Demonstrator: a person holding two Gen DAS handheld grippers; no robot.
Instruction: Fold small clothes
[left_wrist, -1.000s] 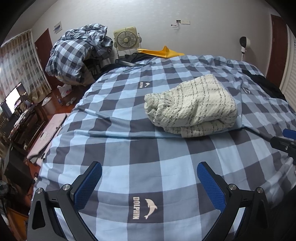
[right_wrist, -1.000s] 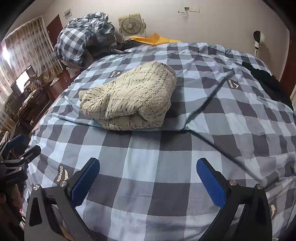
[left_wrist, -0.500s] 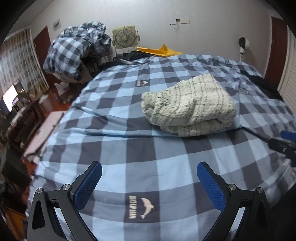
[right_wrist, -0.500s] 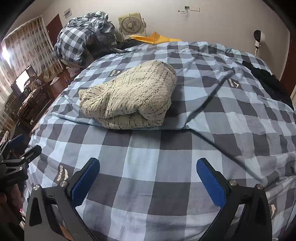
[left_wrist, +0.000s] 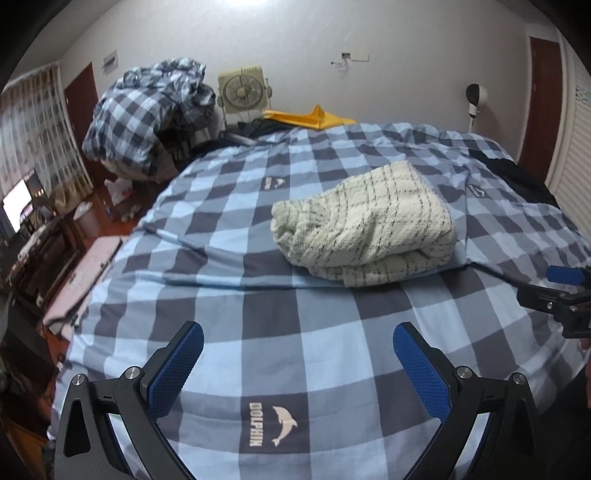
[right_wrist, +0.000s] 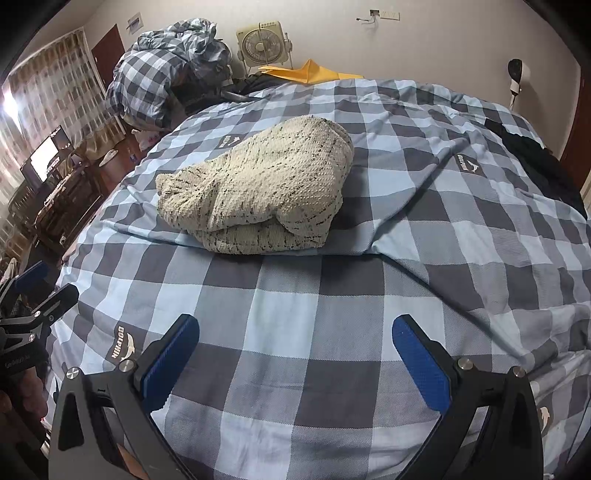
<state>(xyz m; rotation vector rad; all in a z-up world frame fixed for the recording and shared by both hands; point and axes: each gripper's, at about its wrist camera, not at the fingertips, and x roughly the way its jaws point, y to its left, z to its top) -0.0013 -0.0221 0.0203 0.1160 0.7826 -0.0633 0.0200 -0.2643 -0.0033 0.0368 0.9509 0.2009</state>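
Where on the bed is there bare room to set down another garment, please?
The checked cover lies bare between the cream knit garment and the open right gripper, and right of the garment. The far-left corner is crowded by heaped bedding; dark clothes occupy the right edge.
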